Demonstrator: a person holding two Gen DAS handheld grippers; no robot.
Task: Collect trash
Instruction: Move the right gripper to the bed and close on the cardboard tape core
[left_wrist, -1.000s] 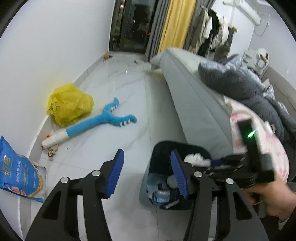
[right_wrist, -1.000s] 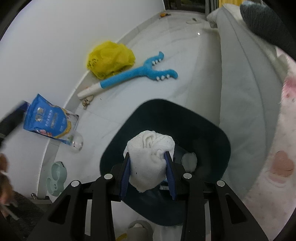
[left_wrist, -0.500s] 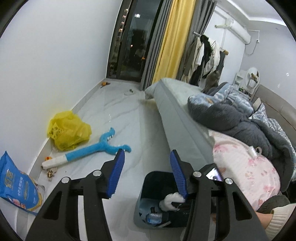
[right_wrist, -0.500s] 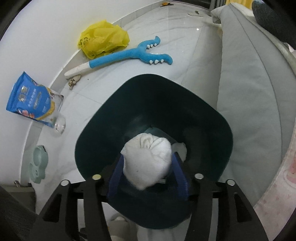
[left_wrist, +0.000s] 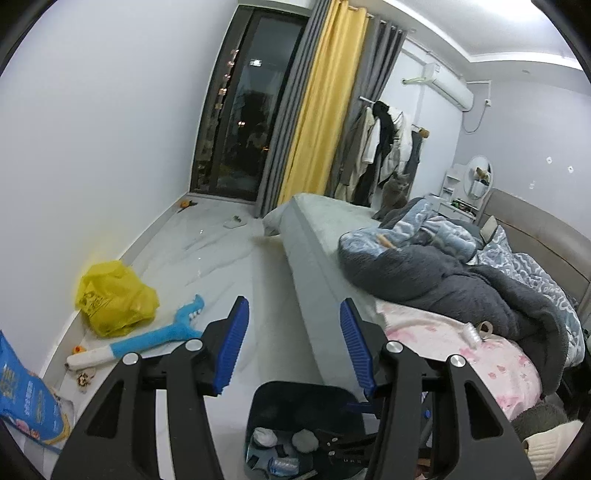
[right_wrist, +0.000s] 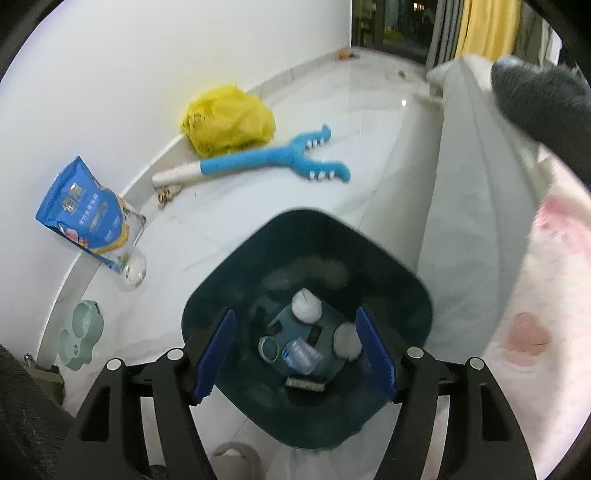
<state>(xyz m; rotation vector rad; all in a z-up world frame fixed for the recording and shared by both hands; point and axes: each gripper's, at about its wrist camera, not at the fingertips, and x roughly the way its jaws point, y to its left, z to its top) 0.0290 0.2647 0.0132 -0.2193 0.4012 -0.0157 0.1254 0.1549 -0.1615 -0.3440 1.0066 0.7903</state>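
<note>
A dark teal trash bin (right_wrist: 406, 273) stands on the floor beside the bed. My right gripper (right_wrist: 295, 354) is open and empty right above its mouth. Inside lie a white wad of tissue (right_wrist: 306, 306), a second wad (right_wrist: 345, 341), a crushed plastic bottle (right_wrist: 301, 356) and other scraps. My left gripper (left_wrist: 293, 349) is open and empty, held higher and aimed across the room. In the left wrist view the bin (left_wrist: 295, 402) sits low in the frame with the tissue wad (left_wrist: 265, 436) in it.
A yellow plastic bag (right_wrist: 227, 118), a blue long-handled claw toy (right_wrist: 266, 164) and a blue pouch (right_wrist: 85, 214) lie along the left wall. A green dish (right_wrist: 79, 334) is on the floor. The bed (left_wrist: 424, 295) with blankets runs along the right.
My right gripper opened and let go of the white tissue wad, which dropped into the bin. My left gripper tilted upward toward the room.
</note>
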